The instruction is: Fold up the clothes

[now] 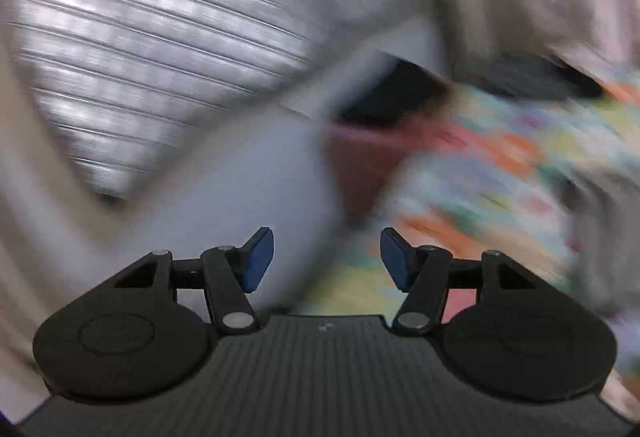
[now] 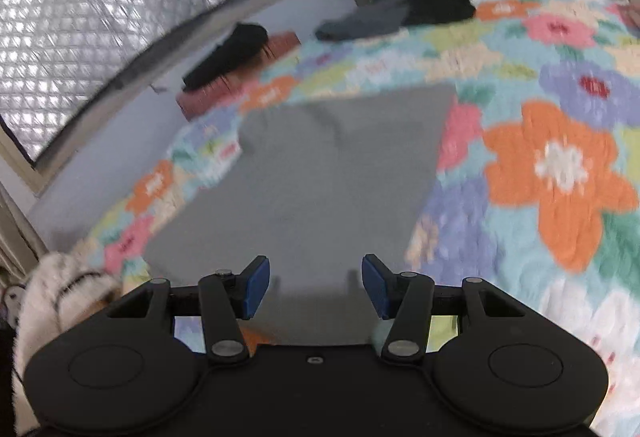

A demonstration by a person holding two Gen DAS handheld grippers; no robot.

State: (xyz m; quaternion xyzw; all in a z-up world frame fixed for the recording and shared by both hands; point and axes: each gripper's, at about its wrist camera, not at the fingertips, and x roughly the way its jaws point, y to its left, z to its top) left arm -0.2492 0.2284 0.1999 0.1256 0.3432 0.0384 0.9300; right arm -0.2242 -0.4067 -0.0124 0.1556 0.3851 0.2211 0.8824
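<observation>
Right gripper jaws apart, empty, over folded grey garment, long axis toward 1 o'clock, left gripper released, its view motion-blurred.

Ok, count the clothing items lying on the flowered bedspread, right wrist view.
3 clear ones: the grey garment spread flat ahead of the open right gripper, a blue-grey item at the far edge, and a black item touching it. Others may be hidden.

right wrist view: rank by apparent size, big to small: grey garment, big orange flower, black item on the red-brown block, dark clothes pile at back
1. grey garment, nearest the open right tongs, so inflated.
2. big orange flower.
3 and 4. black item and dark clothes pile: look alike, both far and blurred, not ranked.
</observation>
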